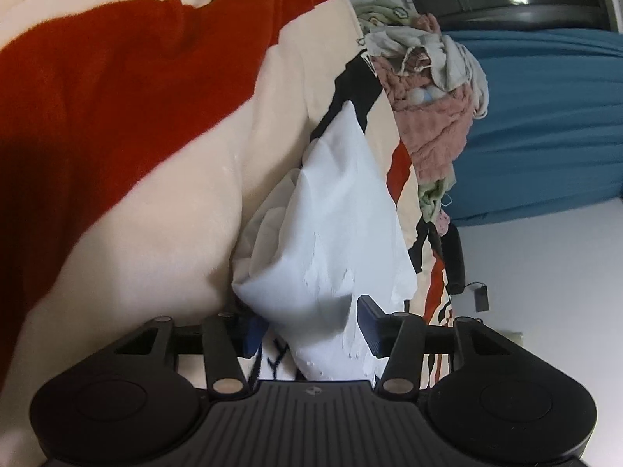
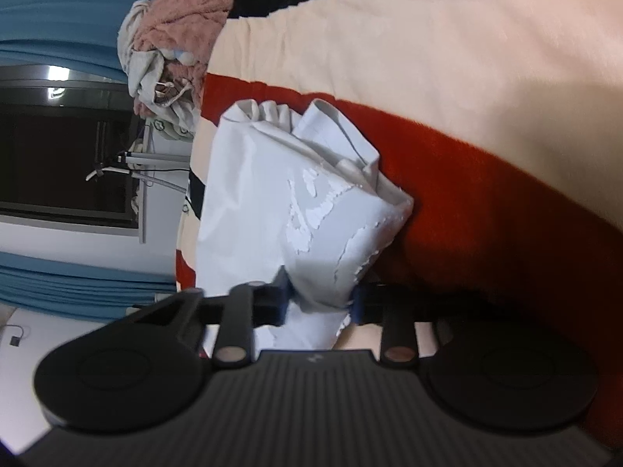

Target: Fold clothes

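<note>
**White garment gripped at one end on the striped blanket**

A white garment (image 1: 331,210) with a cracked, peeling print lies bunched on a fleece blanket (image 1: 117,97) striped in cream, red and black.

The left hand-held gripper (image 1: 311,330) has its blue pads (image 1: 372,325) set apart on either side of the garment's near end. The cloth passes between them, and the pad on the picture's right stands clear of the fabric, so the jaws are not pressing on it.

The right hand-held gripper (image 2: 319,303) is clamped on the white garment (image 2: 296,202): in the right wrist view the cloth narrows into a pinched neck between the two pads (image 2: 282,301), which press on it from both sides. Beyond that pinch the garment widens and ends in rolled folds that rest on a red stripe of the blanket (image 2: 467,58).

At the far edge of the blanket, past the white garment, sits a heap of other clothes (image 1: 432,116), with a pink towelling piece and a pale grey one on top. Behind the heap hangs a blue curtain (image 1: 545,116).
</note>
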`<state>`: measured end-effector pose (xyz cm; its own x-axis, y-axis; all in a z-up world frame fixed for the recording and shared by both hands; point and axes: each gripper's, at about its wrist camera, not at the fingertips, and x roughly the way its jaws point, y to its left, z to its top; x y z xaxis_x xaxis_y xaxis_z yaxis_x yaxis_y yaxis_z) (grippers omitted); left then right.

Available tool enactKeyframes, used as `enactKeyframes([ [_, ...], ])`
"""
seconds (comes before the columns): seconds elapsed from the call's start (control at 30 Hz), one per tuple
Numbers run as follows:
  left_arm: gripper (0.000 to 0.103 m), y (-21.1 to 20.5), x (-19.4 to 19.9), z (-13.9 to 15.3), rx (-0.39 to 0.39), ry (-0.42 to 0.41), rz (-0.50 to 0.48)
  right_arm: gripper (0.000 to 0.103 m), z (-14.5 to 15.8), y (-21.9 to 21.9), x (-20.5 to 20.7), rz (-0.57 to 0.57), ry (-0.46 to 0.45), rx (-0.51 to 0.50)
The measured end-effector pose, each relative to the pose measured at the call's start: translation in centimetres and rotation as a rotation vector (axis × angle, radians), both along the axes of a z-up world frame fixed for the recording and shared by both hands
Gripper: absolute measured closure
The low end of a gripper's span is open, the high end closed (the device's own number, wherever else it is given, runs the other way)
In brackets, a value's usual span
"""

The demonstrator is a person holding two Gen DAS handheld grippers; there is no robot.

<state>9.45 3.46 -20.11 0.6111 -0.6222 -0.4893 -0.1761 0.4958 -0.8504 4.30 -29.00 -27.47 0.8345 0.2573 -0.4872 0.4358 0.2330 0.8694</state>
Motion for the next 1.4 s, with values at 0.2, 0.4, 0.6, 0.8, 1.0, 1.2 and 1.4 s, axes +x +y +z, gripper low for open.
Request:
enactKeyframes([
  [0.2, 0.078, 0.2, 0.4, 1.0, 0.007, -0.049, -0.018, 0.087, 2.2, 0.2, -0.7, -0.015, -0.085, -0.070],
  [0.4, 0.085, -1.6, 0.4, 5.7, -0.014, -0.096, -0.105, 0.087, 7.0, -1.1, -3.8, -0.059, -0.129, -0.094],
  [0.6, 0.085, -7.6, 2.3, 11.8, 0.016, -0.072, -0.237, 0.087, 12.4, -6.2, -6.0, -0.114, -0.157, -0.065],
  [0.8, 0.085, -17.2, 6.0, 15.1, 0.105, -0.060, -0.344, 0.087, 14.7, -13.8, -3.8, -0.147, -0.114, -0.098],
  [1.0, 0.085, -26.8, 14.8, 18.0, 0.146, -0.103, -0.420, 0.087, 16.7, -22.0, 3.1, -0.184, -0.146, -0.139],
  [1.2, 0.085, -34.7, 23.4, 22.0, 0.150, -0.285, -0.446, 0.087, 21.0, -27.9, 11.4, -0.192, -0.261, -0.302],
  [1.4, 0.085, -40.3, 26.3, 16.8, 0.247, -0.444, -0.435, 0.087, 16.2, -28.7, 15.1, -0.223, -0.235, -0.477],
])
